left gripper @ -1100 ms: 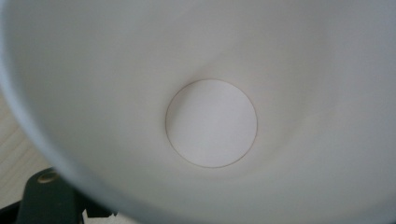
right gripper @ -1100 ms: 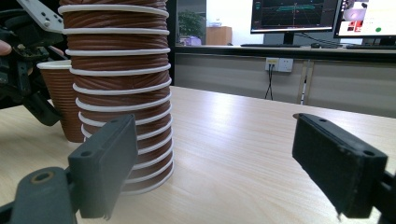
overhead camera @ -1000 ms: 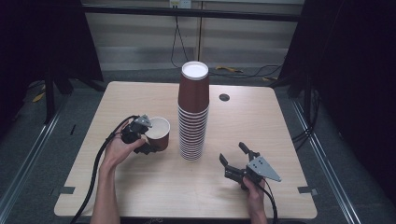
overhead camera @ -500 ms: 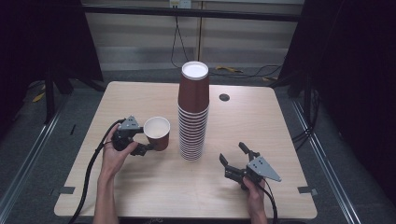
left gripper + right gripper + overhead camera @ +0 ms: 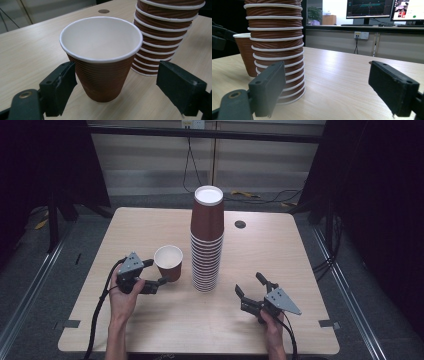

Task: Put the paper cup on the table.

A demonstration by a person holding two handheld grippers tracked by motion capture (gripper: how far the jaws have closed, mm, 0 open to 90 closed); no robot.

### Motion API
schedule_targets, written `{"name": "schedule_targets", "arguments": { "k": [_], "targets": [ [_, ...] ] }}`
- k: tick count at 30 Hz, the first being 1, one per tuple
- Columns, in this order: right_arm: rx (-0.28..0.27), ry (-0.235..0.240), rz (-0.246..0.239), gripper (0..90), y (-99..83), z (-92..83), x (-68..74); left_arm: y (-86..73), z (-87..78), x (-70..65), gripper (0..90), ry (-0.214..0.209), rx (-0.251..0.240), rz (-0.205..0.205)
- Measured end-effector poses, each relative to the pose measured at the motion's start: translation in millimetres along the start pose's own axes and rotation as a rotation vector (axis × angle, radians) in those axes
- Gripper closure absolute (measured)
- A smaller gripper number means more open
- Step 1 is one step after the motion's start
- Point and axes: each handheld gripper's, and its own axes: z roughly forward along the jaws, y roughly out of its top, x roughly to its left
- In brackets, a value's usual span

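I have the left gripper [image 5: 155,279] low on the table with its jaws spread wide to either side of a single brown ribbed paper cup [image 5: 169,262], which stands upright on the wooden table [image 5: 150,330]. In the left gripper view the cup [image 5: 101,58] sits between my fingers [image 5: 61,86], nearer the left one and possibly brushing it, with a clear gap to the right one, so I am not gripping it. I judge the wide spread is there so the cup's broad rim can pass between the fingers without tipping it. Its white inside looks empty. Just past my right finger in that view stands the tall stack of inverted paper cups [image 5: 165,35], nested bottoms up, close beside the single cup but apart from it. My right gripper [image 5: 255,292] rests on the table with jaws spread and nothing between them; in the right gripper view the stack [image 5: 275,50] rises just behind its left finger [image 5: 268,87], and the single cup [image 5: 245,53] peeks out beyond. I read that hand as parked in reserve, clear of the stack so it cannot topple it.
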Motion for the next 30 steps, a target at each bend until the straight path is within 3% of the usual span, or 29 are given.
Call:
{"name": "schedule_targets", "arguments": {
  "k": [3, 6, 9, 10, 14, 15, 17, 18, 20, 21, 23, 27, 28, 30],
  "targets": [
    [-0.005, -0.002, -0.002, 13.9, -0.1, 0.0, -0.1, -3.0, -4.5, -7.5, 15.9, -0.007, -0.073, -0.016],
    [-0.005, -0.007, -0.003, 14.0, -0.1, -0.4, 0.2, -4.5, -6.7, -15.1, 15.9, 0.015, -0.098, -0.013],
    [-0.005, -0.007, -0.003, 14.0, -0.1, -0.4, 0.1, -4.3, -7.8, -24.9, 15.9, -0.017, -0.107, -0.024],
    [-0.005, -0.007, -0.003, 14.0, -0.1, -0.4, 0.1, -4.8, -8.5, -28.4, 15.9, -0.02, -0.115, -0.001],
    [-0.005, -0.01, -0.002, 13.9, -0.1, -0.6, 0.3, -15.8, -10.5, -42.4, 15.9, -0.018, -0.19, -0.013],
    [-0.004, -0.01, -0.001, 14.0, -0.1, -0.7, 0.3, -17.4, -11.1, -44.6, 15.8, -0.005, -0.186, 0.009],
    [-0.005, -0.009, -0.003, 14.0, -0.1, -0.6, 0.2, -20.2, -11.0, -48.2, 15.8, -0.002, -0.196, 0.009],
    [-0.005, -0.008, -0.002, 14.0, -0.1, -0.6, 0.2, -22.4, -10.5, -49.8, 15.8, -0.006, -0.202, -0.007],
    [-0.011, -0.004, 0.0, 13.8, -0.4, -1.0, 0.1, -27.8, -8.6, -51.7, 15.9, 0.011, -0.201, 0.001],
    [-0.011, -0.005, 0.004, 13.6, -0.4, -1.2, 0.2, -31.0, -6.6, -55.1, 15.9, 0.022, -0.224, -0.028],
    [-0.01, -0.004, 0.001, 13.6, -0.3, -0.9, 0.1, -36.3, -3.3, -57.7, 15.9, 0.004, -0.231, -0.04],
    [-0.01, -0.004, 0.001, 13.6, -0.3, -1.0, 0.1, -44.7, 1.3, -67.2, 15.9, 0.001, -0.236, -0.027],
    [-0.011, -0.004, 0.001, 13.6, -0.4, -1.0, 0.1, -47.7, 3.2, -71.1, 16.0, 0.023, -0.246, -0.058],
    [-0.011, -0.004, 0.001, 13.7, -0.4, -1.0, 0.2, -50.4, 4.3, -70.3, 16.1, 0.04, -0.247, -0.047]
  ]
}}
